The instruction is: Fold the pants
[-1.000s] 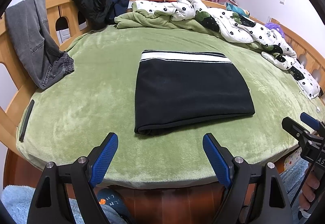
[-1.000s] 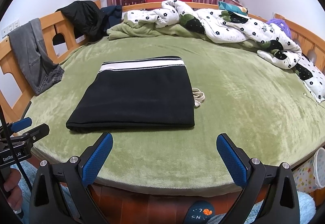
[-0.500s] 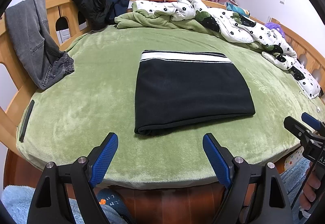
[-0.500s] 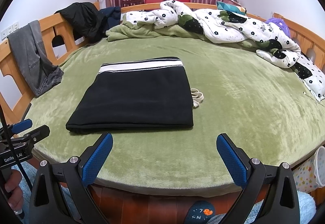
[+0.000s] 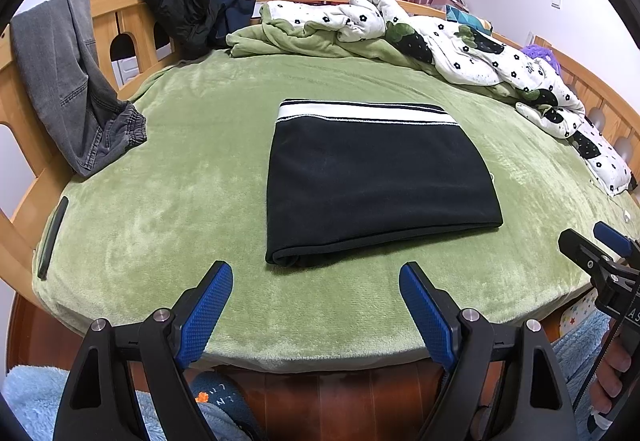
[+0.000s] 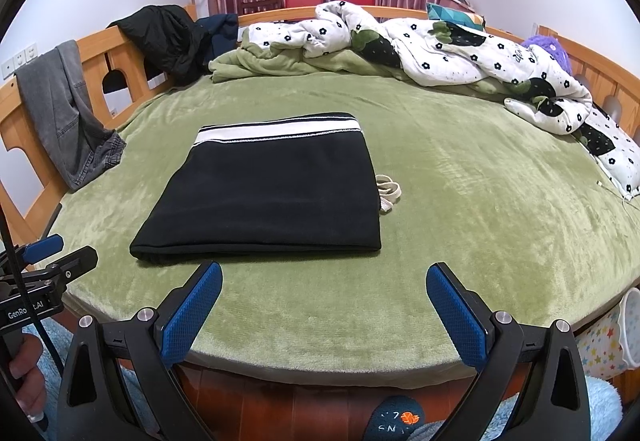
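The black pants (image 5: 376,177) lie folded into a flat rectangle in the middle of the green bed (image 5: 180,209), white-striped waistband at the far edge. Both tongs — left tongs (image 5: 316,305) and right tongs (image 6: 324,305) — hang wide open and empty over the bed's near edge (short of the pants). A pale drawstring (image 6: 389,193) shows beside the fold's right edge.
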`<action>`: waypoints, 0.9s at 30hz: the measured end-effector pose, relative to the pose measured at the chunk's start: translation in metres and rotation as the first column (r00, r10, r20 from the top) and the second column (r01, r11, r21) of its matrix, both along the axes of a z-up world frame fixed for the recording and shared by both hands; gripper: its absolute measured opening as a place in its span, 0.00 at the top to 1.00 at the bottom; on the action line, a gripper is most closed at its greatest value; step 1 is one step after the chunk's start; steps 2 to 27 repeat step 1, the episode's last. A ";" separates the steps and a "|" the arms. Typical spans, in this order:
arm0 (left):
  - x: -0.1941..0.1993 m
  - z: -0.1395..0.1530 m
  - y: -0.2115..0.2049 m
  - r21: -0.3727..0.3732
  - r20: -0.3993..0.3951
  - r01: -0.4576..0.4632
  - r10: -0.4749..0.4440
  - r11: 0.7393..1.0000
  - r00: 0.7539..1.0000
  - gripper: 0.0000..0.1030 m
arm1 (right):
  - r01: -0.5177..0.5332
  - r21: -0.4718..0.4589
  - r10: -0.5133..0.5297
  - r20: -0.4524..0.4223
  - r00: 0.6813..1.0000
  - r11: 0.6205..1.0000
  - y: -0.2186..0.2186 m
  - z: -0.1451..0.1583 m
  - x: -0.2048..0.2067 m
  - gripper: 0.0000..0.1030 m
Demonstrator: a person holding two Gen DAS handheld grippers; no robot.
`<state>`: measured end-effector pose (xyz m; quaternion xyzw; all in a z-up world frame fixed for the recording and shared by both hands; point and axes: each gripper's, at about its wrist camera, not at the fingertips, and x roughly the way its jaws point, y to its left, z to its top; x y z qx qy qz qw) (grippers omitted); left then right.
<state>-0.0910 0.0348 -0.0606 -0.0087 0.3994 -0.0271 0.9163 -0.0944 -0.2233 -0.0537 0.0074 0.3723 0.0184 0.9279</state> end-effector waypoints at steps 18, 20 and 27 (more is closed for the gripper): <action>0.000 0.000 0.000 0.002 -0.002 -0.001 0.001 1.000 1.000 0.18 | 0.004 0.000 -0.004 0.000 1.000 1.000 0.002 0.001 -0.001 0.02; 0.000 0.000 0.000 0.002 -0.002 -0.001 0.001 1.000 1.000 0.18 | 0.004 0.000 -0.004 0.000 1.000 1.000 0.002 0.001 -0.001 0.02; 0.000 0.000 0.000 0.002 -0.002 -0.001 0.001 1.000 1.000 0.18 | 0.004 0.000 -0.004 0.000 1.000 1.000 0.002 0.001 -0.001 0.02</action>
